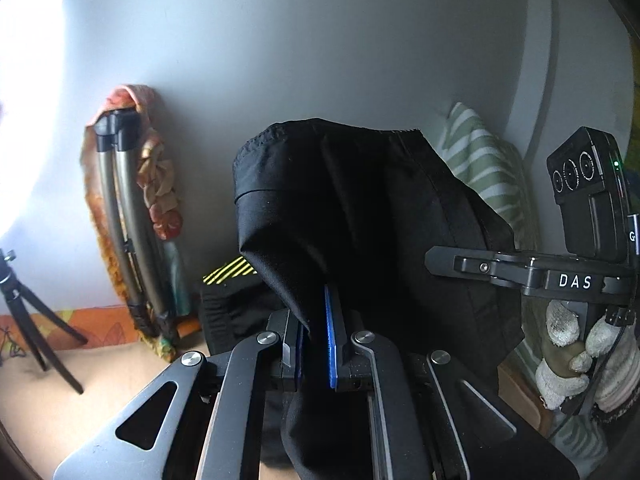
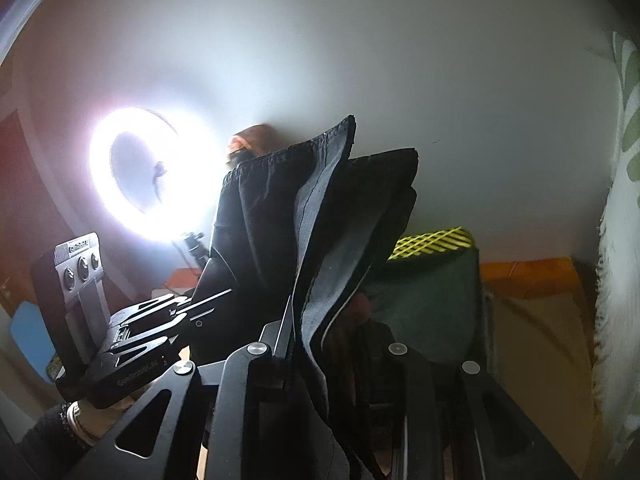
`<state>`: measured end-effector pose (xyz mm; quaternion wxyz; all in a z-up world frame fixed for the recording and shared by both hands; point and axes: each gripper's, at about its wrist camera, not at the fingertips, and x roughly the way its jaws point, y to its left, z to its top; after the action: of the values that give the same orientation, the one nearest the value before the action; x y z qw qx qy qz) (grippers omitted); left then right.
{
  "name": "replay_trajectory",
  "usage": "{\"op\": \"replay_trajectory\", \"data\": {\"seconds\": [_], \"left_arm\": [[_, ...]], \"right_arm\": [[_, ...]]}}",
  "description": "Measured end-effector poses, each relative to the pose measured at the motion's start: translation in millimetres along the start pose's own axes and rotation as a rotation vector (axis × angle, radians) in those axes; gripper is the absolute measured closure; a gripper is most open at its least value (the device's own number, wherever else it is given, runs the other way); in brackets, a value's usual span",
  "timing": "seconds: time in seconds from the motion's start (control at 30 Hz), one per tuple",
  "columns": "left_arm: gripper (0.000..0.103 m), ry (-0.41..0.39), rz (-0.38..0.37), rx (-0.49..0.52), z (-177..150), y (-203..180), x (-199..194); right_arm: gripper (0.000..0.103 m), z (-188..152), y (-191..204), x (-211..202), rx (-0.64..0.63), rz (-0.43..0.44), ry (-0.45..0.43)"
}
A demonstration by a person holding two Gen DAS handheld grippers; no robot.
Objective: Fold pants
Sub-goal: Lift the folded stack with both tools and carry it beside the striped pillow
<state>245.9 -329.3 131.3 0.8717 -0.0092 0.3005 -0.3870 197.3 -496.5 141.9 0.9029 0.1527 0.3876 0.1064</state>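
Observation:
Black pants are lifted in the air, bunched and draped over both grippers. My left gripper is shut on a fold of the pants; its blue pad presses the cloth. The right gripper shows in the left wrist view, held by a gloved hand at the right, its tip buried in the fabric. In the right wrist view the pants rise in several layers from my right gripper, which is shut on them. The left gripper shows there at the lower left.
A folded dark garment with yellow stripes lies on the tan surface by the wall. A covered tripod leans on the wall, a small tripod stands left. A ring light glares. A green-striped pillow sits right.

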Motion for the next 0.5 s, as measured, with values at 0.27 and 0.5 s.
{"op": "replay_trajectory", "data": {"seconds": [0.27,0.5], "left_arm": [[0.094,0.120,0.079,-0.040,-10,21,67],[0.067,0.125,0.161,-0.026,-13,23,66]], "right_arm": [[0.078,-4,-39,64,0.026,-0.050,0.077],[0.055,-16,-44,87,-0.021,-0.252,0.103]]}}
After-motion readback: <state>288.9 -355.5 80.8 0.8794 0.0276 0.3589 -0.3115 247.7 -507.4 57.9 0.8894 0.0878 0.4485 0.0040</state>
